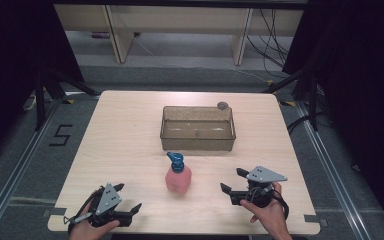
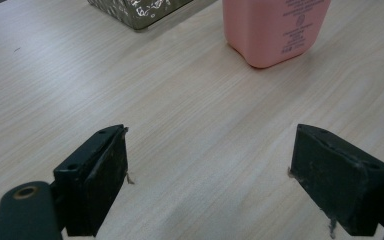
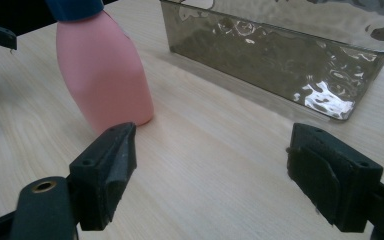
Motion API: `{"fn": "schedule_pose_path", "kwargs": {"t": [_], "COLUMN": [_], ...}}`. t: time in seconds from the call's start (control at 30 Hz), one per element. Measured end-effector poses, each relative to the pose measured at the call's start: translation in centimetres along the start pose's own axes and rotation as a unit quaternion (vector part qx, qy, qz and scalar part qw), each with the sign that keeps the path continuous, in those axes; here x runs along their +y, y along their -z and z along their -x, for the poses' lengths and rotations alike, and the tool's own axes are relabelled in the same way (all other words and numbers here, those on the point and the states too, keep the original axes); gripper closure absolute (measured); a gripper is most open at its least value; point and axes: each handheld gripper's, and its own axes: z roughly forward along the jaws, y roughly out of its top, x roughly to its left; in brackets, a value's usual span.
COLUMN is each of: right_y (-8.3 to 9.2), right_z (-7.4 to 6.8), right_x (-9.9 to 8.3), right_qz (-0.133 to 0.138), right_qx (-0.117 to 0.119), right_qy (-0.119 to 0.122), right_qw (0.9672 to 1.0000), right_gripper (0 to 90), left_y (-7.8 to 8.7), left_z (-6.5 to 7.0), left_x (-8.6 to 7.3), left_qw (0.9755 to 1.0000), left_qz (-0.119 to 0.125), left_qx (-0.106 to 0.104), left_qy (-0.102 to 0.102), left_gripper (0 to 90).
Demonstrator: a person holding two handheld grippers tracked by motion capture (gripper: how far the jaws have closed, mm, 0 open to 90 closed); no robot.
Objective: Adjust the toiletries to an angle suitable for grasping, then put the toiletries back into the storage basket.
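Bottle: we see the pink bottle (image 1: 178,178) upright at lower centre of the high view, below the tinted bin (image 1: 198,142).
Left gripper (image 1: 128,198): jaws released, empty.
Right gripper (image 1: 232,182): jaws released, empty.

bottles: 1 pink bottle (image 1: 178,178) (blue cap) | bins: 1 clear bin (image 1: 198,144) | grippers: 2

Two handheld black grippers, left gripper (image 1: 125,200), right gripper (image 1: 232,184), grey three-cornered plate with small holes on top of each, blocky matte-black jaws with worn pads (image 2: 111,172), brass-ringed screw holes, black cables trailing, bare forearms, no sleeves
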Motion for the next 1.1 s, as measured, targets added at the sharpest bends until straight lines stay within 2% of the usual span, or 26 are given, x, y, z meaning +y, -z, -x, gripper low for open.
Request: {"fn": "schedule_pose_path", "kwargs": {"t": [0.03,0.07,0.1,0.2,0.23,0.33,0.47,0.53,0.6,0.63,0.73,0.77,0.8,0.87,1.03,1.1], "right_y": [-0.1,0.0,-0.2,-0.2,-0.4,-0.8,-1.3,-1.6,-1.7,-1.9,-2.1,-2.2,-2.3,-2.4,-2.7,-2.6], "right_z": [-0.1,-0.2,-0.1,-0.4,-0.3,-0.4,-0.9,-0.9,-1.1,-1.2,-1.4,-1.6,-1.4,-1.5,-1.8,-1.9], "right_x": [0.1,0.2,0.2,0.3,0.5,0.7,1.0,1.1,1.2,1.3,1.5,1.5,1.6,1.7,2.0,2.3], "right_qz": [-0.001,-0.01,-0.003,-0.01,0.001,-0.001,-0.002,-0.001,-0.006,-0.005,-0.006,-0.007,-0.004,-0.004,-0.002,-0.008], "right_qx": [0.01,0.011,0.008,0.011,0.012,0.012,0.025,0.02,0.022,0.025,0.026,0.027,0.029,0.034,0.039,0.036], "right_qy": [-0.012,-0.018,0.0,-0.012,0.004,0.012,-0.001,0.018,0.015,0.022,0.025,0.013,0.023,0.021,0.002,0.003], "right_qw": [0.9999,0.9997,1.0,0.9998,0.9999,0.9999,0.9997,0.9996,0.9996,0.9994,0.9993,0.9995,0.9993,0.9992,0.9993,0.9993], "right_gripper": [21.0,21.3,21.5,21.8,21.8,21.7,21.7,21.7,21.7,21.7,21.7,21.7,21.7,21.5,21.1,21.2], "left_y": [-0.1,0.0,0.0,-0.1,-0.1,-0.1,0.0,0.0,0.0,0.1,0.0,0.0,0.1,0.1,0.1,0.2], "left_z": [0.0,-0.2,-0.2,0.0,0.0,0.0,0.0,0.0,0.1,0.1,0.0,0.0,0.0,0.1,0.1,0.1], "left_x": [0.0,0.0,0.0,0.0,0.0,0.0,-0.1,-0.1,-0.1,0.0,-0.1,-0.1,0.0,0.0,-0.1,-0.1], "left_qw": [1.0,0.9999,0.9999,1.0,1.0,1.0,1.0,1.0,1.0,1.0,0.9999,0.9999,1.0,1.0,0.9999,0.9999], "left_qz": [-0.002,-0.009,-0.009,-0.002,0.0,0.0,0.003,0.001,0.004,0.003,0.011,0.011,0.005,0.002,0.008,0.009], "left_qx": [-0.003,-0.003,-0.003,-0.005,0.004,-0.003,0.0,0.001,-0.001,-0.001,0.002,0.002,0.001,0.001,-0.001,-0.001], "left_qy": [0.005,-0.006,-0.006,0.0,-0.003,0.007,0.007,0.003,0.005,0.004,0.007,0.007,0.004,0.002,0.006,0.007], "left_gripper": [14.7,14.6,14.6,14.7,14.6,14.6,14.6,14.6,14.6,14.6,14.6,14.7,14.7,14.6,14.6,14.6]}}
